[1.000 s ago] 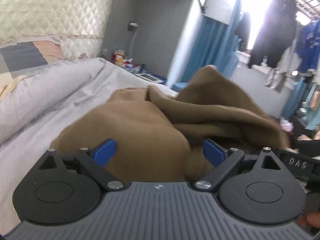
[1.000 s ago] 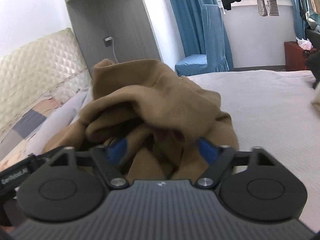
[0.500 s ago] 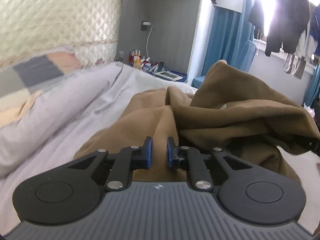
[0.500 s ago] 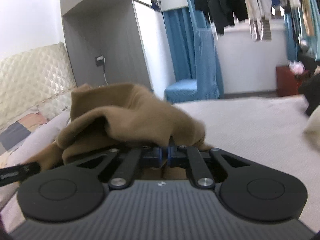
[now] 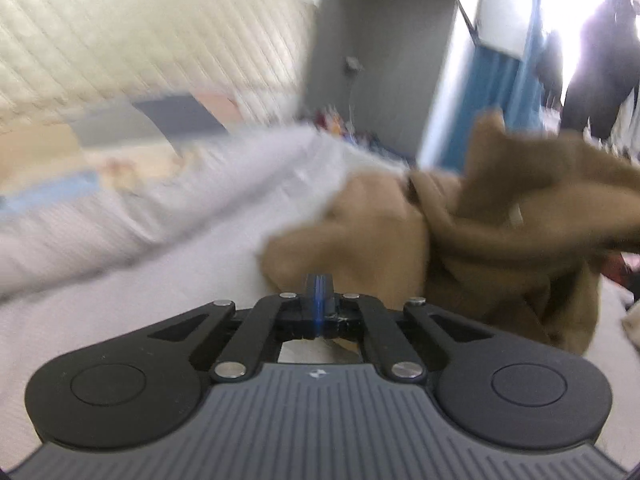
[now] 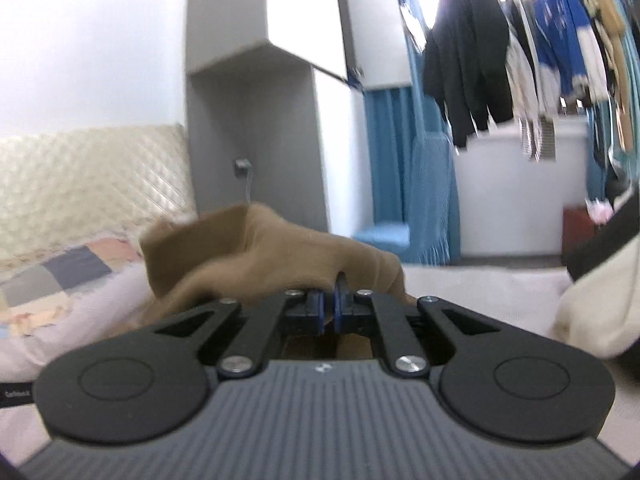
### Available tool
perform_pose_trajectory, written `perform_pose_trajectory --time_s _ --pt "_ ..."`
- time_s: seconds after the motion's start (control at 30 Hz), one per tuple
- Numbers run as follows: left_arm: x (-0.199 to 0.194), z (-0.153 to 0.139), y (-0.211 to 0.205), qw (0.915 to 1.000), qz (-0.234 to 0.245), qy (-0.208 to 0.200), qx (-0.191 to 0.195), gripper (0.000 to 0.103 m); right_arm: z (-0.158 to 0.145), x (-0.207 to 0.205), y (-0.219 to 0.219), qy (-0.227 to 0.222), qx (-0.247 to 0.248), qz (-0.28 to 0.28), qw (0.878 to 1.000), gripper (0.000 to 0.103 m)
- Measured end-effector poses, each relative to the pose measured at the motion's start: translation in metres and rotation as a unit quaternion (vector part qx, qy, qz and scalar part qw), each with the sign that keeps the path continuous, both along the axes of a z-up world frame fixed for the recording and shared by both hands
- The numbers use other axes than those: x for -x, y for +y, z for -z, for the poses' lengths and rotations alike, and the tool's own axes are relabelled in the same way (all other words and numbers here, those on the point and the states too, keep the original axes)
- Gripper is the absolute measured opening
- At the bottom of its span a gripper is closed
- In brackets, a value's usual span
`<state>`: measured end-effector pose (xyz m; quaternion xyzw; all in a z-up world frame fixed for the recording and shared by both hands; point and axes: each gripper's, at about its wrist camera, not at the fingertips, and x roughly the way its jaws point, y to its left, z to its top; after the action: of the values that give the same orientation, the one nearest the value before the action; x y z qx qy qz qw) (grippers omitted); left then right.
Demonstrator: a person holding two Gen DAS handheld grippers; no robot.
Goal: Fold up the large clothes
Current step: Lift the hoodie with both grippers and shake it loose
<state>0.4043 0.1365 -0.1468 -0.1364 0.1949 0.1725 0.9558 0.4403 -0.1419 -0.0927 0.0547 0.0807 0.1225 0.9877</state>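
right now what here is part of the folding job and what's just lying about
In the job: brown garment, left gripper, right gripper, bed.

Lying about: cream garment, patchwork pillow, blue chair, hanging clothes.

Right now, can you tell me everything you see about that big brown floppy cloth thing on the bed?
The big brown soft garment is plain, thick-looking fabric, crumpled in deep folds, not yet folded. It lies bunched on the pale grey bed sheet, part lifted. The right gripper is shut on a fold. The left gripper is shut at its near edge; whether it pinches fabric is unclear.
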Motion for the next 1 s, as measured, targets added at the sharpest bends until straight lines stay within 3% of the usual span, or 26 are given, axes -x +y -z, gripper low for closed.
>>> perform_pose_trajectory --time_s 0.13,0.27,0.47,0.6,0.7,0.77,0.9,1.0 --pt "0.056 -0.013 0.031 0.9990 -0.009 -0.020 0.040 0.000 -0.013 0.043 0.005 -0.026 0.024 -0.017 0.999 0.007" --pt "0.112 -0.014 0.036 0.9963 0.022 -0.058 0.059 0.000 -0.022 0.083 0.010 -0.051 0.048 -0.035 0.997 0.007" --pt "0.150 0.003 0.017 0.9909 0.080 -0.065 0.087 0.000 -0.034 0.130 0.010 -0.071 0.062 -0.044 0.995 0.007" --pt "0.151 0.005 0.008 0.9856 0.118 -0.068 0.100 0.000 -0.027 0.156 0.009 -0.067 0.068 -0.050 0.994 0.007" --pt "0.146 0.008 0.008 0.9808 0.138 -0.074 0.116 0.000 -0.007 0.165 0.013 -0.020 0.097 -0.077 0.992 0.007" --pt "0.139 0.014 0.009 0.9792 0.142 -0.064 0.130 0.000 0.012 0.160 0.019 0.041 0.124 -0.094 0.987 0.007" --pt "0.123 0.026 0.011 0.9732 0.159 -0.039 0.161 0.001 0.048 0.134 0.021 0.189 0.102 -0.117 0.970 0.009" --pt "0.107 0.031 0.013 0.9685 0.171 -0.030 0.179 0.014 0.057 0.114 0.015 0.247 0.069 -0.121 0.959 0.010"
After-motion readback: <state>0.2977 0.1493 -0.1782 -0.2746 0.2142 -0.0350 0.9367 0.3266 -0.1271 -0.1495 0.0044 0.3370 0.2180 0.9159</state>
